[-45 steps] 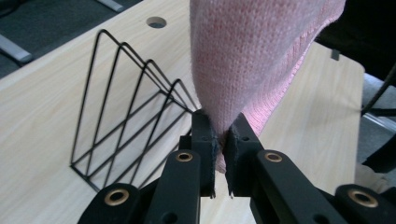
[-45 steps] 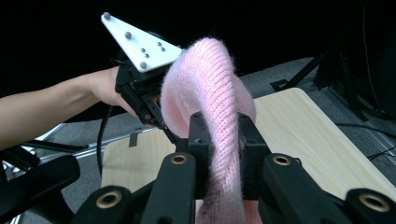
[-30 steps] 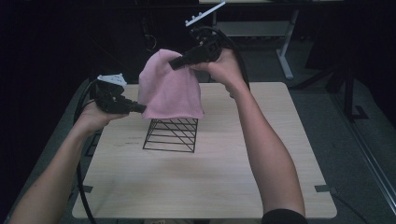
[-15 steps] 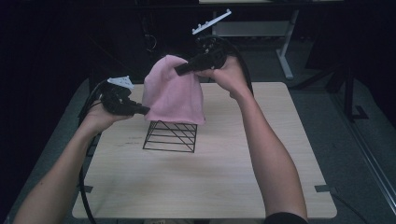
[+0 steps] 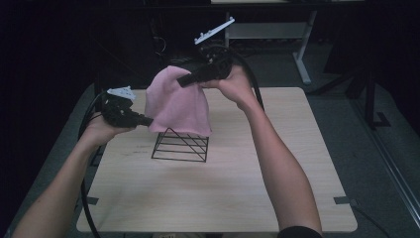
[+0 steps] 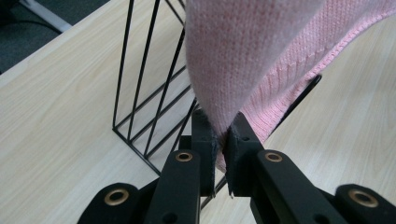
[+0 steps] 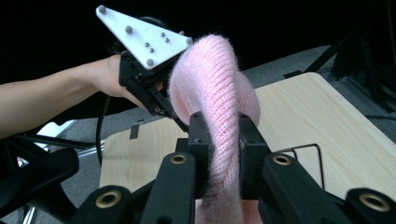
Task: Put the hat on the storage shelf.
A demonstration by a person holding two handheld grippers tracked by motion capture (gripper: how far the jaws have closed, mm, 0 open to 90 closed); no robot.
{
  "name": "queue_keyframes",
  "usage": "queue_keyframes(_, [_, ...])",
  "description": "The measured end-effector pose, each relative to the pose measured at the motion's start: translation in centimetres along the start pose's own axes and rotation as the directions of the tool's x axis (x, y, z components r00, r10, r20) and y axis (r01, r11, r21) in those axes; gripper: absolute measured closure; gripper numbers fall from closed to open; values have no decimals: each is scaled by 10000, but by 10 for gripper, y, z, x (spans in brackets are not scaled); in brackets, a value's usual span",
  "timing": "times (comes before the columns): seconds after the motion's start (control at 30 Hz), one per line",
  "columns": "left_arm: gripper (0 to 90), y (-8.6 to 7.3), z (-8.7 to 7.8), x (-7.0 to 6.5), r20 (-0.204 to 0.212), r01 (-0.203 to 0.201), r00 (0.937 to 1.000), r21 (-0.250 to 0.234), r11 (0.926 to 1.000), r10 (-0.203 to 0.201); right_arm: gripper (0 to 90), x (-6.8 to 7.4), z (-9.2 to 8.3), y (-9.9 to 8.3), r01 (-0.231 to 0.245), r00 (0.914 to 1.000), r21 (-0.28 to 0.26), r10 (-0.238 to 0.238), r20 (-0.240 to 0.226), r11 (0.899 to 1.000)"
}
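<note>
A pink knitted cloth (image 5: pixel 177 104) hangs in the air above a black wire rack (image 5: pixel 181 145) on the wooden table (image 5: pixel 223 183). My left gripper (image 5: pixel 148 120) is shut on the cloth's lower left edge; its own view has the pink knit (image 6: pixel 243 60) pinched between the black pads (image 6: pixel 205 140), with the rack (image 6: pixel 144 93) just beyond. Higher up, my right gripper (image 5: pixel 184 81) is shut on the cloth's top edge, and in its view the knit (image 7: pixel 219 107) runs between its jaws. The left gripper (image 7: pixel 161 107) appears beyond it.
The rack stands near the table's middle, under the cloth's hem. Behind the table, a white desk frame (image 5: pixel 297 44) stands on the grey floor. Cables (image 5: pixel 86 129) loop off the table's left side. Dark surroundings lie to the left and at the back.
The right gripper has lifted the cloth's top edge a little higher, so more of the rack shows beneath the hem. The left gripper has stayed almost where it was.
</note>
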State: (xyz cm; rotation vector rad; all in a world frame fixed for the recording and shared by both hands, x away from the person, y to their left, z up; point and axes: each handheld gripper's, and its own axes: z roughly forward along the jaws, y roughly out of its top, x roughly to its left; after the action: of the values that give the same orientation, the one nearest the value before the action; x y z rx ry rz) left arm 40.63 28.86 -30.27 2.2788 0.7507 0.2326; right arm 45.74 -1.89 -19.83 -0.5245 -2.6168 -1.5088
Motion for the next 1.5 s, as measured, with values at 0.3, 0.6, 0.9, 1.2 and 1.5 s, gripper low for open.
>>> queue_keyframes(0.3, [838, -12, 1, 1, -155, 74, 9999, 145, 9999, -71, 790, 2, 13, -9, 109, 9997, -14, -110, -230, 9999])
queue_keyframes(0.6, [837, -23, 7, 1, -223, 114, 9997, 283, 9995, -108, 782, 0, 24, -20, 21, 9993, -12, -22, -364, 10000])
queue_keyframes(0.9, [837, -31, 12, 0, -277, 18, 9996, 505, 9987, -4, 776, -2, 33, -28, 97, 9987, 89, -92, -504, 9999])
queue_keyframes(1.2, [837, -40, 24, 0, -212, 230, 9995, 579, 9981, -218, 770, -4, 39, -39, 108, 9980, 219, -94, -630, 9997])
queue_keyframes(1.5, [837, -45, 32, 0, -302, 242, 9993, 811, 9964, -218, 766, -8, 45, -54, -47, 9976, 253, 65, -688, 9997])
